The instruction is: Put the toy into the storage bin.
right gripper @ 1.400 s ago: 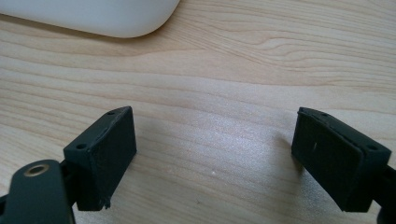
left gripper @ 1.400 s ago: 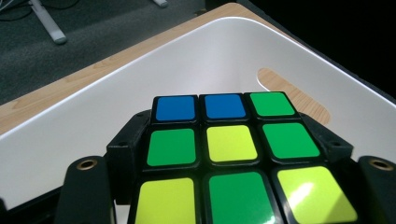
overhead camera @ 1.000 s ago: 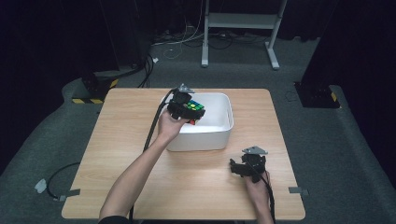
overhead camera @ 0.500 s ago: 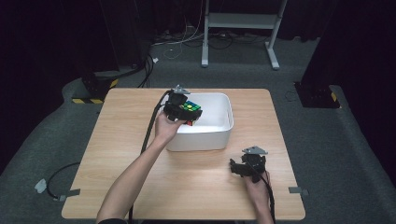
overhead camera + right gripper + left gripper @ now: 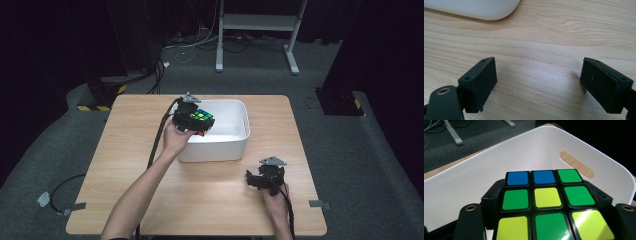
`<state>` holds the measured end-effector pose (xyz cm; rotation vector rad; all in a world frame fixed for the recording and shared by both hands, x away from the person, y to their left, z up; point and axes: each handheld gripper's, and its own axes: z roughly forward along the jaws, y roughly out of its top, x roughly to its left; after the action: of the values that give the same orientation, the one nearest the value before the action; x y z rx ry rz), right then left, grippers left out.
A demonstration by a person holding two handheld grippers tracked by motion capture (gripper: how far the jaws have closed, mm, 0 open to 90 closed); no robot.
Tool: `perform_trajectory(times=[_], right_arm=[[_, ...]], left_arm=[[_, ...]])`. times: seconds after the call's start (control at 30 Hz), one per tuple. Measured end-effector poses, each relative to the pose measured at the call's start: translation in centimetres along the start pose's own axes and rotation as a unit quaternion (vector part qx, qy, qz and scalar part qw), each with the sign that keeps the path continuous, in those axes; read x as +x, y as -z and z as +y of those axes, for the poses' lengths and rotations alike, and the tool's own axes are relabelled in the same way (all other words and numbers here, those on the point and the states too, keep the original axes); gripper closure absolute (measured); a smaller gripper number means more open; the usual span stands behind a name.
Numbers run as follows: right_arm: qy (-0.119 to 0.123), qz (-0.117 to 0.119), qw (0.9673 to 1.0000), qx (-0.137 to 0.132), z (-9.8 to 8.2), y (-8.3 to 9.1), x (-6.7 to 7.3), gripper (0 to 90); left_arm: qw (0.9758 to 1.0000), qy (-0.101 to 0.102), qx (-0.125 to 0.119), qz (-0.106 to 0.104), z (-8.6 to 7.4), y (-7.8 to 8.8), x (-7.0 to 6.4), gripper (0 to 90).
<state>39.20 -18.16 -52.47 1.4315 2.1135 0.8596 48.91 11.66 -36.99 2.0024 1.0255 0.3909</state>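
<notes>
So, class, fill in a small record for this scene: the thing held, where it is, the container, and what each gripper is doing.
thing held: puzzle cube, green, yellow and blue squares on top
where: above the near left corner of the white bin
left gripper: shut on the cube, jaws on two opposite sides
right gripper: open, nothing between its jaws, low over the wooden table
bin contents: nothing that can be seen

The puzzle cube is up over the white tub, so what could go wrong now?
1. The left gripper holds the puzzle cube by its sides above the white tub. If the grip slips, the cube could drop hard and bounce.
2. The cube hangs near the tub's left rim, so it might clip the wall or land on the table.
3. The right gripper rests open, too far away to help catch it.
</notes>
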Motion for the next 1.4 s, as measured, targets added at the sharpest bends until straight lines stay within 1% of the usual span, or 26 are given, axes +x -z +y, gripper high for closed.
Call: perform_trajectory(times=[0.2, 0.3, 0.5, 0.73, 0.77, 0.8, 0.9, 1.03, 1.27, 1.37, 1.4], right_arm=[[0.0, 0.0, 1.0, 0.0, 0.0, 0.0, 0.0, 13.6], [0.0, 0.0, 1.0, 0.0, 0.0, 0.0, 0.0, 13.5], [0.0, 0.0, 1.0, 0.0, 0.0, 0.0, 0.0, 13.6], [0.0, 0.0, 1.0, 0.0, 0.0, 0.0, 0.0, 13.6], [0.0, 0.0, 1.0, 0.0, 0.0, 0.0, 0.0, 13.6], [0.0, 0.0, 1.0, 0.0, 0.0, 0.0, 0.0, 13.6], [0.0, 0.0, 1.0, 0.0, 0.0, 0.0, 0.0, 13.6], [0.0, 0.0, 1.0, 0.0, 0.0, 0.0, 0.0, 13.6], [0.0, 0.0, 1.0, 0.0, 0.0, 0.0, 0.0, 13.6], [0.0, 0.0, 1.0, 0.0, 0.0, 0.0, 0.0, 13.6], [0.0, 0.0, 1.0, 0.0, 0.0, 0.0, 0.0, 13.6]], left_arm=[[1.0, 0.001, 0.002, 0.002, -0.5, 0.2, 0.2, 30.8], [1.0, 0.002, -0.001, 0.0, -1.0, 0.6, 0.3, 30.8], [1.0, 0.005, -0.005, 0.002, -1.4, 0.7, 0.3, 30.9], [0.9999, 0.001, -0.006, 0.01, -2.2, 1.0, 0.1, 30.9], [0.9999, -0.001, -0.007, 0.013, -2.2, 1.0, 0.0, 30.9], [0.9997, -0.005, -0.01, 0.021, -2.4, 1.2, -0.1, 30.9], [0.9995, -0.005, -0.014, 0.028, -2.6, 1.3, -0.1, 30.8], [0.9995, 0.0, -0.014, 0.029, -2.9, 1.3, 0.1, 30.9], [0.9995, -0.002, -0.008, 0.029, -3.2, 1.2, -0.1, 32.0], [0.9996, -0.001, -0.006, 0.029, -3.3, 1.0, -0.1, 32.1], [0.9996, -0.003, -0.004, 0.029, -3.3, 1.0, -0.1, 32.1]])
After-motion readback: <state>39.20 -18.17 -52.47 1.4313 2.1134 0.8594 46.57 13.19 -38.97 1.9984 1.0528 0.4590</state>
